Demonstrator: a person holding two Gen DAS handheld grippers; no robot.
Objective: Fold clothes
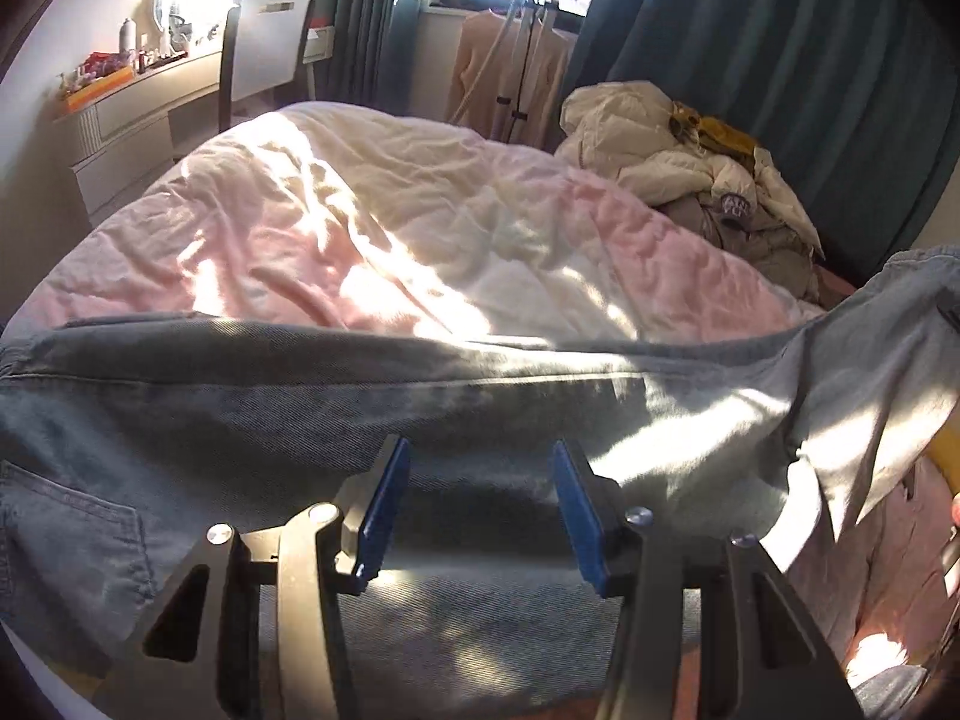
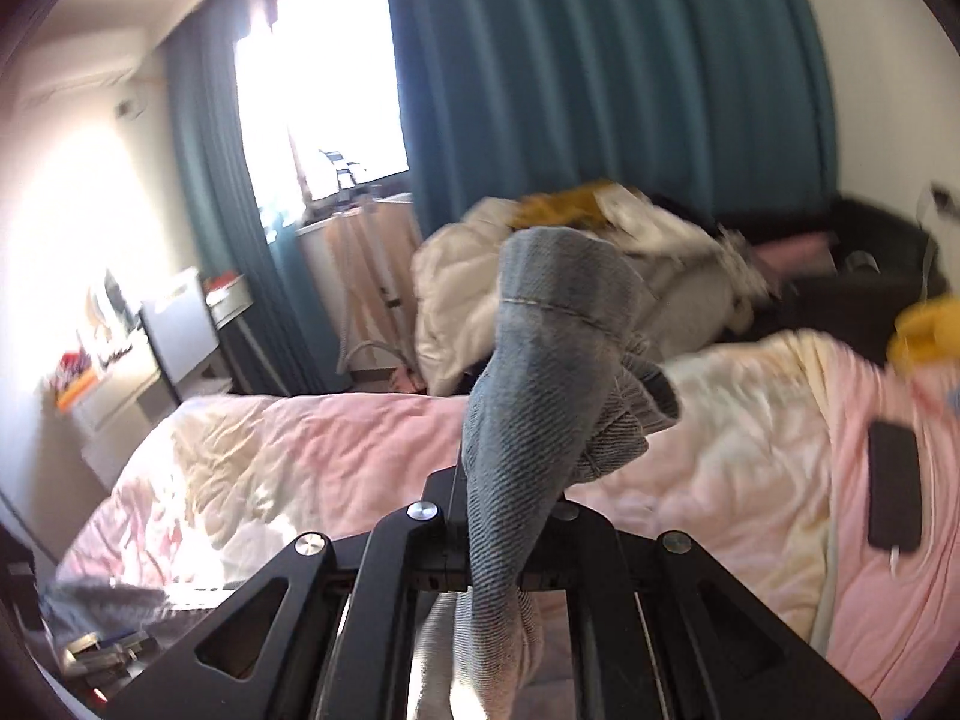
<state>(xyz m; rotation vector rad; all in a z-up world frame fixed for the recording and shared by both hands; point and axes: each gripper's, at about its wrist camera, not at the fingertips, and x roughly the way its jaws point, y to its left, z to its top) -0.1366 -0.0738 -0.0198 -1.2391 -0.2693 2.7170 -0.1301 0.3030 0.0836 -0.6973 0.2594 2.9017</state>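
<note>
Right gripper (image 2: 480, 498): jaws pressed together, pinching a bunched fold of the jeans (image 2: 540, 372). The denim rises ahead of the fingers as a thick roll, stitched hem at its top, and also hangs down over the gripper body toward the camera. The right wrist view is motion-blurred, so the exact contact point is probably at the fingertips but not clearly seen.

Left gripper (image 1: 477, 504): 2 blue pads (image 1: 384, 516) spread apart, nothing clamped between them. The jeans (image 1: 300, 408) lie flat beneath it across the near edge of the bed, back pocket at lower left, and 1 end lifts up at the right edge of the view.

Beyond: pink and cream quilt (image 1: 372, 228), a heap of pale jackets (image 1: 672, 150), teal curtains (image 1: 780, 60). A black phone (image 2: 894, 486) lies on the quilt.
</note>
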